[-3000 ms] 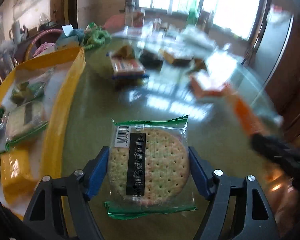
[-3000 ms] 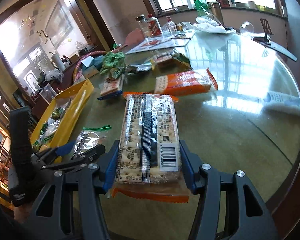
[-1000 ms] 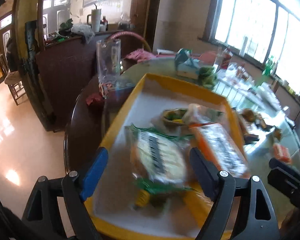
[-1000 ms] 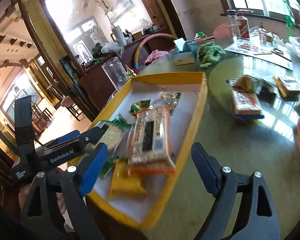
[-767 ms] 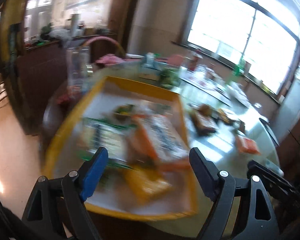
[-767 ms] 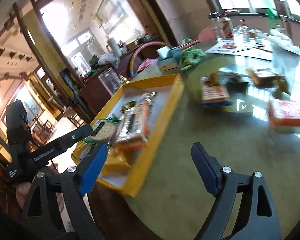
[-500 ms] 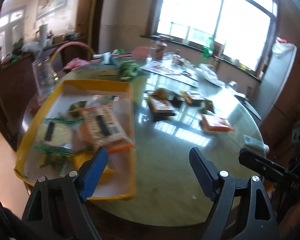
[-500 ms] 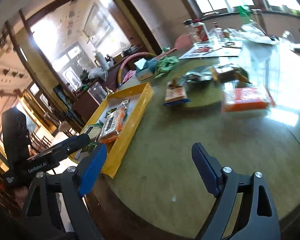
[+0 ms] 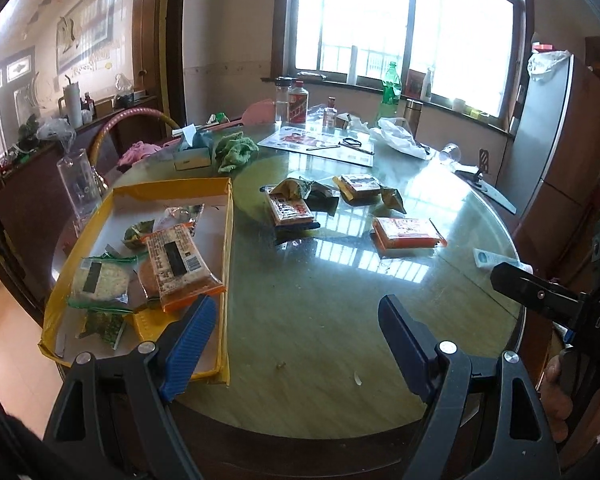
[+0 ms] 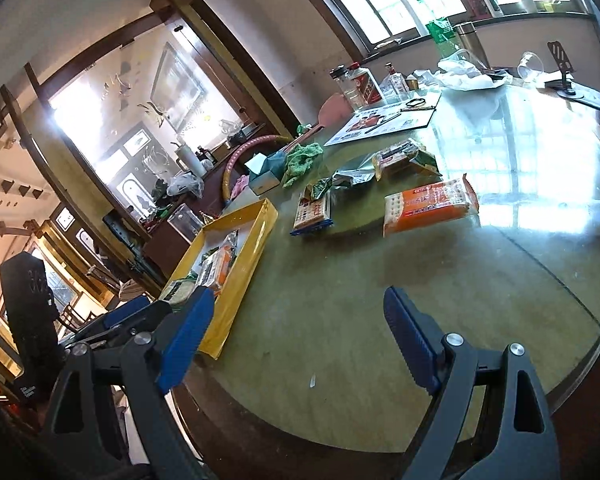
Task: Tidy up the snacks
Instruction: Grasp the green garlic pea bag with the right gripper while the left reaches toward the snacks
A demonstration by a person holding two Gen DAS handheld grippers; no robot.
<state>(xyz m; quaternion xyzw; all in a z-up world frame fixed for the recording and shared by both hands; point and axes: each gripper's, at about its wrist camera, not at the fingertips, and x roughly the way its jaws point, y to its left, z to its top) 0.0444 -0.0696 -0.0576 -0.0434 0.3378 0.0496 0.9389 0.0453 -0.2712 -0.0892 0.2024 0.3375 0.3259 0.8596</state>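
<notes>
Both hand-held grippers hang over the near edge of the round glass-topped table [image 9: 320, 332], and both are spread wide with nothing between their blue pads. The left hand-held gripper [image 9: 296, 340] looks across the table toward the window; the right hand-held gripper [image 10: 296, 336] is tilted and views the same table from the near right side. In the left wrist view, the right one's black body appears at the right edge, with part of a hand [image 9: 556, 396] around its handle.

The yellow tray [image 9: 226, 240] sits along the table's left edge. Inside it lie a round cracker pack [image 9: 100, 280] in a clear wrapper with green ends, a long orange-ended cracker pack [image 9: 180, 266] beside it toward the table's centre, a yellow packet [image 9: 148, 324] at the tray's near end, and some small green-wrapped pieces whose kind is hard to make out.

Out on the table's middle, apart from the tray, remain more snacks: a flat red-and-white pack with a blue edge [image 9: 290, 210], an orange cracker pack [image 9: 406, 232] nearer the right edge, and a brown-topped pack [image 9: 360, 186] among crumpled wrappers further back. A tissue box [image 9: 192, 152] and a green cloth [image 9: 234, 152] sit near the far left edge, with bottles and a white plastic bag [image 9: 396, 134] at the far side.
</notes>
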